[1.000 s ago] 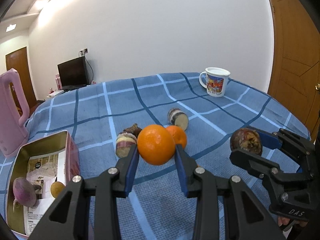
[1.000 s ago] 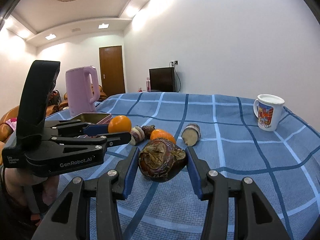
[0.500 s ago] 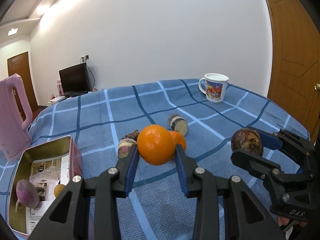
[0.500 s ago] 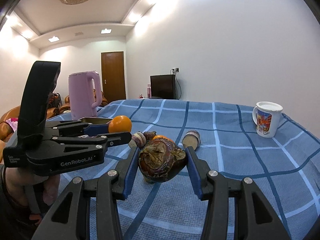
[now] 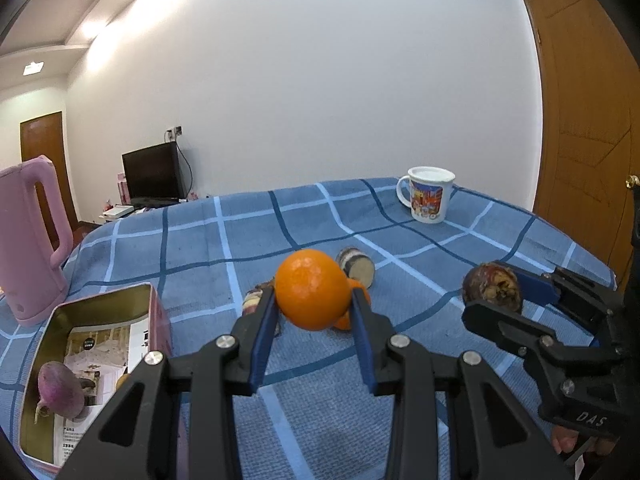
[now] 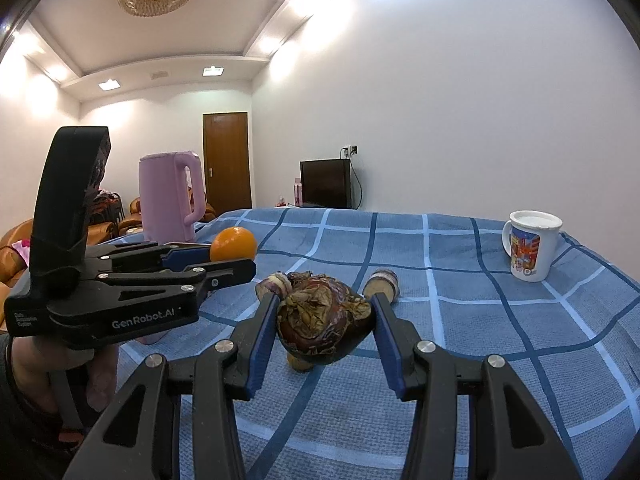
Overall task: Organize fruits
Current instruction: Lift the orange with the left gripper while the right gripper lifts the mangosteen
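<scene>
The orange is round, bright and dimpled, and it sits clamped between the blue pads of the left gripper, raised above the blue checked cloth on the desk. Just behind it, half hidden, lies a second, smaller orange fruit, with a cut purple-skinned root piece a little farther ahead and another striped piece peeking out beside the left finger. Below and to the left of that gripper stands an open pink tin lined with printed paper, holding a purple radish-like bulb.

The right gripper is clenched on a dark maroon, wrinkled fruit with dry, papery brown patches; it too is lifted clear of the cloth. Under it a small tan piece rests on the cloth.

Both grippers point forward and slightly downward, side by side, with the right one set well to the right of the left one. A hand wraps the left gripper's handle from below. Far ahead and to the right of both grippers a white printed mug stands upright; ahead and to the left stands a pink kettle.
</scene>
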The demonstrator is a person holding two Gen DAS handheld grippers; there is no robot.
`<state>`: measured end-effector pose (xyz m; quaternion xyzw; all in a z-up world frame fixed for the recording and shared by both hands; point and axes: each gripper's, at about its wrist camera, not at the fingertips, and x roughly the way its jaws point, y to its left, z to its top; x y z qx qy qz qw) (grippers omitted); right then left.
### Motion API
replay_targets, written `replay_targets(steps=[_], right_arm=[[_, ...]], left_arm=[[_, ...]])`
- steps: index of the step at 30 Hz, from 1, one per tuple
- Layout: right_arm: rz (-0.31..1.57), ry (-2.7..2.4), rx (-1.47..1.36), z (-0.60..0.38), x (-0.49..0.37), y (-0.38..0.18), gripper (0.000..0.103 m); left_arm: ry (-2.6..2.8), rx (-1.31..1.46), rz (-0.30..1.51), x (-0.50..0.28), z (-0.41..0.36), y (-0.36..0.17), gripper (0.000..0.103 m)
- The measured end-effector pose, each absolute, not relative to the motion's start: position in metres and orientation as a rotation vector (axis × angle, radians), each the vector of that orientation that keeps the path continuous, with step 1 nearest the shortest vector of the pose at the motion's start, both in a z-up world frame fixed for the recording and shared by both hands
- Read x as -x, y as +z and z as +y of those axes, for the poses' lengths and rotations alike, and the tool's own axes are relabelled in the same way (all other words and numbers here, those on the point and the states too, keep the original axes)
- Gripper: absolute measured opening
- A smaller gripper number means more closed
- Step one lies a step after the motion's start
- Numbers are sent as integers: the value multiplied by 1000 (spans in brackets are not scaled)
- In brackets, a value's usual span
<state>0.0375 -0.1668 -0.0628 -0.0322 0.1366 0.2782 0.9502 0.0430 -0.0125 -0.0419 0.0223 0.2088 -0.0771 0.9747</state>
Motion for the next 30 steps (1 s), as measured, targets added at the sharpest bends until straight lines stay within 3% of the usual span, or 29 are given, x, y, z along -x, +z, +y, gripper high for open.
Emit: replay_targets(steps=[30], right_arm=[[254, 589, -94, -190, -39, -53, 49]], left_arm=[[-106, -112, 279, -13, -21, -25, 38]])
